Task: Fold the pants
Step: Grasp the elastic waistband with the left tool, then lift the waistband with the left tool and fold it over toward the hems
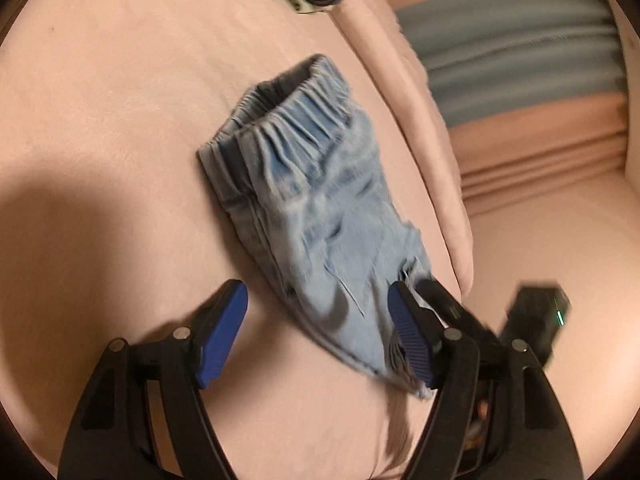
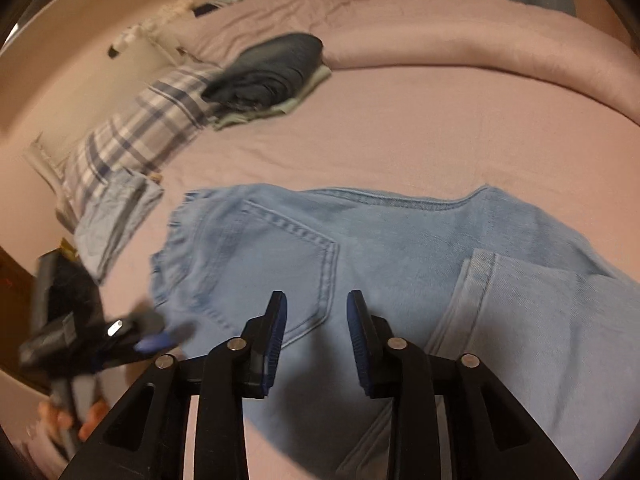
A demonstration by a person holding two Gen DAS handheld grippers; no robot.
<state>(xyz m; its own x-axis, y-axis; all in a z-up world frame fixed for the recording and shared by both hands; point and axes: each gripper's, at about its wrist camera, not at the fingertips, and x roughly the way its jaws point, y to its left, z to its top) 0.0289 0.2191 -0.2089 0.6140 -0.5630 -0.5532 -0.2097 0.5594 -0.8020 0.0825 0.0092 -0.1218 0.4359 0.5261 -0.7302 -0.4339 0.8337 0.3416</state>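
Pants (image 2: 360, 264), light blue denim, lie on the pink bed sheet (image 2: 420, 132), back pocket (image 2: 288, 268) up, elastic waistband (image 1: 296, 108) at the far end in my left view. My left gripper (image 1: 318, 332) hangs over the near edge, fingers spread wide, gripping nothing. My right gripper (image 2: 316, 336) sits above the pocket, fingers narrowly parted, empty. Far left on the bed I note a dark folded garment (image 2: 268, 68) and a plaid pillow (image 2: 136, 136).

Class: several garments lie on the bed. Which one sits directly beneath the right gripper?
The light blue jeans, back pocket up; the dark folded garment lies farther off.
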